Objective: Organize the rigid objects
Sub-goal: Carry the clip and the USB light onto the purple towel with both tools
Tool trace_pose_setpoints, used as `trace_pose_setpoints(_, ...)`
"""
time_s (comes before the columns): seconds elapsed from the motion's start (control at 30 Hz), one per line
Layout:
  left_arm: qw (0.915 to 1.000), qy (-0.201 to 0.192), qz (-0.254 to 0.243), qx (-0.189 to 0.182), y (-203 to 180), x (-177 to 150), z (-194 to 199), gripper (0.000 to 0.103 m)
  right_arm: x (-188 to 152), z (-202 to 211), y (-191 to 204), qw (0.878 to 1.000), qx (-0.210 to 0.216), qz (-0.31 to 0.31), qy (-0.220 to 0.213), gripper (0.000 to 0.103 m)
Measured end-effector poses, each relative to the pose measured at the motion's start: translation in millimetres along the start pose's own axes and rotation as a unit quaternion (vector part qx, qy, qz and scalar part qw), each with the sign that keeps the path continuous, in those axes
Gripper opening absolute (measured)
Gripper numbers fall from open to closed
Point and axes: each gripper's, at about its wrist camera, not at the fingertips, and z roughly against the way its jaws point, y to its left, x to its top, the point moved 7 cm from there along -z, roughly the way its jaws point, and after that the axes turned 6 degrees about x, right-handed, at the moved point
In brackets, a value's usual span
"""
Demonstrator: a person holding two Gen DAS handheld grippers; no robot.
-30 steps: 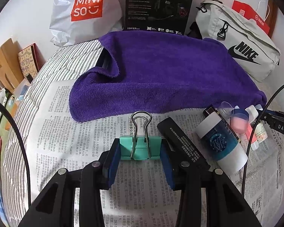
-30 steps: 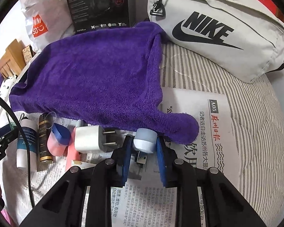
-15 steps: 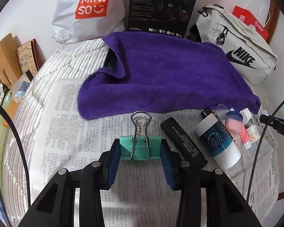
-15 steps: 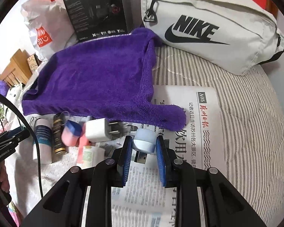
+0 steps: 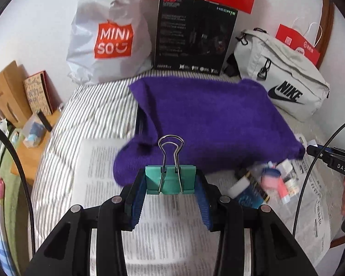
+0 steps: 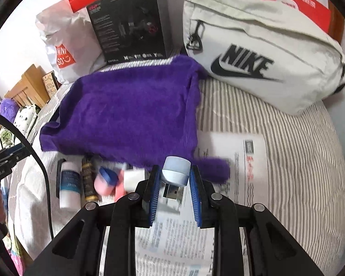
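Note:
My left gripper [image 5: 170, 184] is shut on a teal binder clip [image 5: 170, 179], held above the newspaper [image 5: 172, 237]. My right gripper [image 6: 175, 184] is shut on a pale blue USB stick [image 6: 175, 174] with its metal plug pointing down. A purple towel [image 5: 213, 124] lies spread on the bed beyond both grippers and also shows in the right wrist view [image 6: 131, 112]. Small items lie along its near edge: a white-and-blue bottle [image 6: 68, 186], a dark gold-banded tube [image 6: 88, 181], a pink-and-blue capsule [image 6: 105, 179] and a white charger plug [image 6: 133, 179].
A Miniso bag [image 5: 108, 36], a black product box [image 5: 193, 36] and a white Nike bag [image 5: 285, 80] stand at the back against the wall. A wooden side table [image 5: 32, 138] is at the left. The bed has a striped sheet [image 6: 287, 151].
Both grippers have risen and drawn back from the bed with their objects still held. The towel and small items look farther away and lower in both views.

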Motion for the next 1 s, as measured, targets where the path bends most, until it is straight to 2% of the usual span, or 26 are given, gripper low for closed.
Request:
trace_pose_setpoints(0.23,0.9998,-0.011,-0.017,-0.004,-9.6,40.3,-14.1,0.039,40.7,-14.8,5.0,1.0,0.012,0.011,-0.011,0.025)
trace_pose_setpoints(0.37,0.9996,-0.009,-0.019,-0.019,-14.7,59.1,-29.9,0.039,58.1,-30.1,4.6,1.0,0.01,0.017,-0.01,0.025)
trace_pose_setpoints(0.5,0.9995,-0.005,-0.029,-0.015,-20.2,78.0,-54.8,0.039,72.3,-53.1,1.6,1.0,0.015,0.006,-0.001,0.025)
trace_pose_setpoints(0.73,0.9991,0.016,-0.024,-0.031,-28.5,92.0,-96.5,0.039,91.9,-97.5,-5.8,1.0,0.018,-0.012,0.018,0.025)
trace_pose_setpoints(0.8,0.9988,0.028,-0.028,-0.031,-30.0,92.7,-108.3,0.039,94.0,-106.1,-6.3,0.999,0.024,-0.012,0.022,0.017)
trace_pose_setpoints(0.83,0.9985,0.032,-0.03,-0.032,-30.3,92.8,-114.0,0.039,91.9,-114.1,-7.7,0.999,0.028,-0.011,0.033,0.017)
trace_pose_setpoints(1.0,0.9979,0.05,-0.034,-0.024,-26.8,92.6,-138.1,0.039,95.8,-119.4,-9.8,0.999,0.042,-0.017,0.029,0.016)
